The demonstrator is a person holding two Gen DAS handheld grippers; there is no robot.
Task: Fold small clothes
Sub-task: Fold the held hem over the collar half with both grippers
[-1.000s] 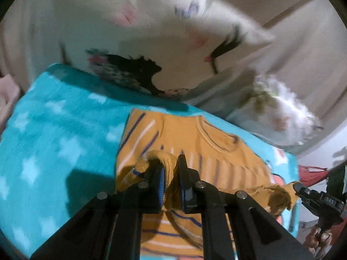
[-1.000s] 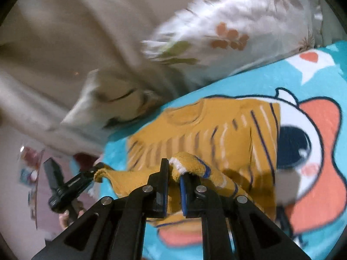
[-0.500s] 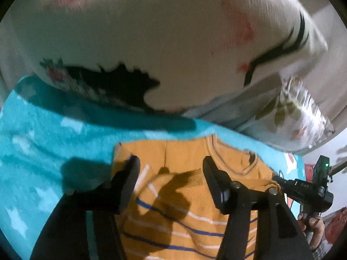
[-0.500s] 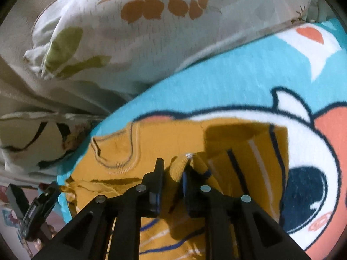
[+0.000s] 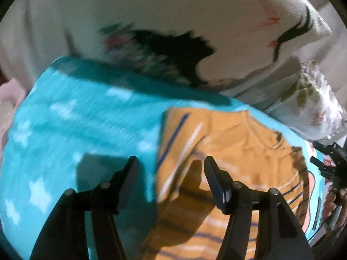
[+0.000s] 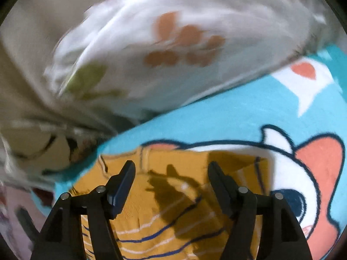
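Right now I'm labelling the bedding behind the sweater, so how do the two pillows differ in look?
The bird-print pillow is cream with bold black shapes and small red marks; the leaf-print pillow is white with orange-brown and olive-green leaves. The bird-print pillow looks smooth and taut, while the leaf-print pillow looks rumpled. Both sit at the far edge of the turquoise blanket, beyond the mustard sweater.

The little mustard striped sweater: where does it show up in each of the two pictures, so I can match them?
Left wrist view: the mustard striped sweater fills the lower right, neckline toward the right.
Right wrist view: the sweater fills the lower centre, neckline toward the upper left.
Shared landmark: the leaf-print pillow, at the right edge in the left view, across the top in the right view.
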